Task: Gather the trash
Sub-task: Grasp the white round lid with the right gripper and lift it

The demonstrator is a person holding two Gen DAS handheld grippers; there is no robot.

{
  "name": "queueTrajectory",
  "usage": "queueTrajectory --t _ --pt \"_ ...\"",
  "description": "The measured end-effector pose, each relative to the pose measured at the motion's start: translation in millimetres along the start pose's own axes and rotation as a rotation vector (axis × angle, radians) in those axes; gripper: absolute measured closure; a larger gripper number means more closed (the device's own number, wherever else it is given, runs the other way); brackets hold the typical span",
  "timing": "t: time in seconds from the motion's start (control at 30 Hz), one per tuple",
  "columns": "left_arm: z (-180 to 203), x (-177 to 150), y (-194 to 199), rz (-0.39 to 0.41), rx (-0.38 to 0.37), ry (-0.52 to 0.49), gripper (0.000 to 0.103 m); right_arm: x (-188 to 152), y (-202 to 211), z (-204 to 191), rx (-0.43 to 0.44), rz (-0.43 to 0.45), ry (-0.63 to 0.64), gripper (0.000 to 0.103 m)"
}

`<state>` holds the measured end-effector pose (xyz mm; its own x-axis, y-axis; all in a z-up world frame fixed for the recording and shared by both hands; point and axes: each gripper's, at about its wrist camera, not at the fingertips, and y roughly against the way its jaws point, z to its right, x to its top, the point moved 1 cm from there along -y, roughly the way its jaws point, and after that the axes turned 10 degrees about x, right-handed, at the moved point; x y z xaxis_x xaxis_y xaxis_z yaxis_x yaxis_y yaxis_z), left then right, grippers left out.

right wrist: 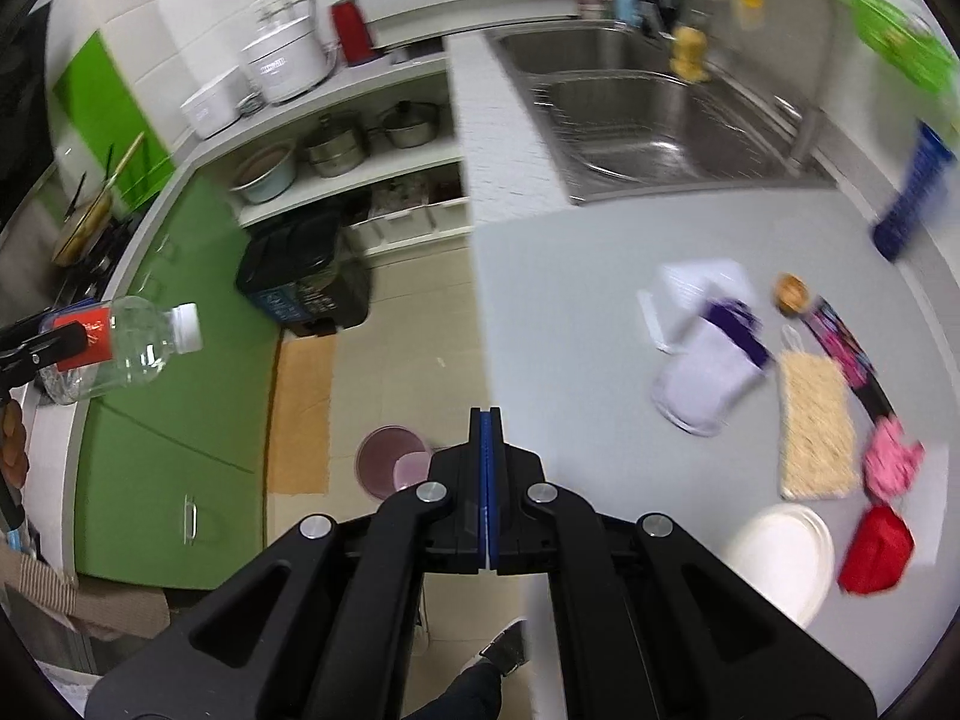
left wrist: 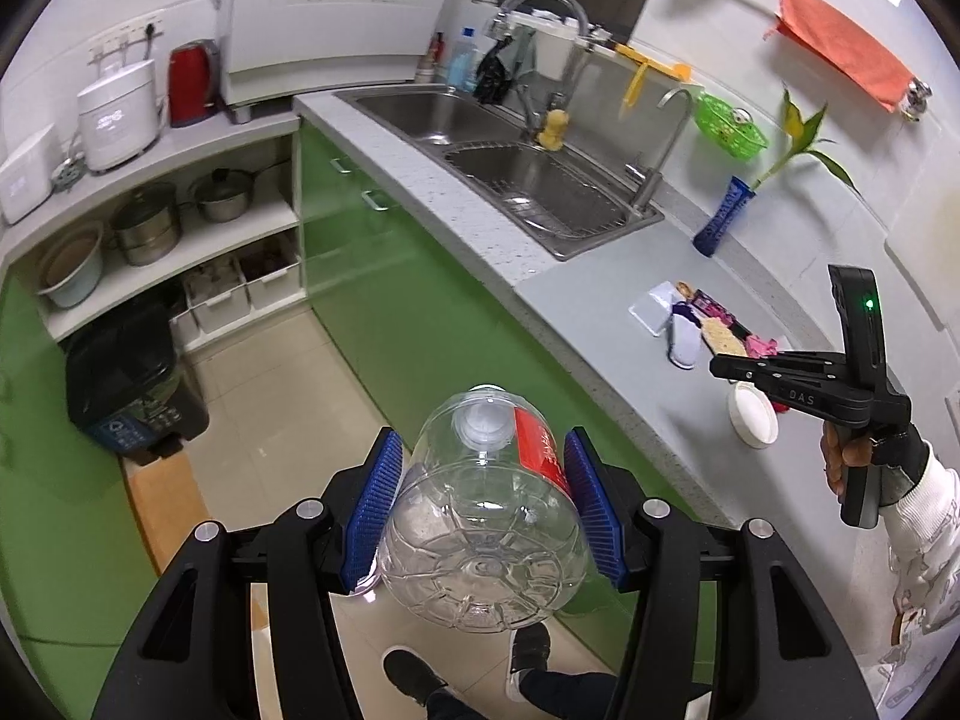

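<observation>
Trash on the gray counter (right wrist: 540, 312): a clear cup (right wrist: 702, 384), a noodle block (right wrist: 816, 426), wrappers and a white lid (right wrist: 780, 558). The left gripper (left wrist: 480, 510) tilts down over the floor, its blue pads squeezing a clear plastic bottle (left wrist: 480, 540) between them. The right gripper (right wrist: 487, 480) points down at the counter's edge, pads pressed together with nothing inside, trash just off to its right.
</observation>
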<state>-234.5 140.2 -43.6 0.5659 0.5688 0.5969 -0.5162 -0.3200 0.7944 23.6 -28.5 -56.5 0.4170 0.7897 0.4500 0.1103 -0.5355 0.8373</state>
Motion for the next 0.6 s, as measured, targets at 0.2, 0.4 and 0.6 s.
queueTrajectory --t 0.2,0.4,0.6 --pt "25.7 7.1 -12.0 -0.002 -0.035 -0.044 0.048 -22.0 33.7 47.0 -0.075 0.037 -0.085 0.103" --pt "40.8 8.1 -19.4 -0.011 -0.053 -0.064 0.048 -47.9 59.0 90.4 -0.169 0.045 -0.168 0.103" --pt "49.6 6.6 -18.7 -0.013 -0.061 -0.079 0.048 -77.7 70.5 131.0 -0.270 0.066 -0.256 0.013"
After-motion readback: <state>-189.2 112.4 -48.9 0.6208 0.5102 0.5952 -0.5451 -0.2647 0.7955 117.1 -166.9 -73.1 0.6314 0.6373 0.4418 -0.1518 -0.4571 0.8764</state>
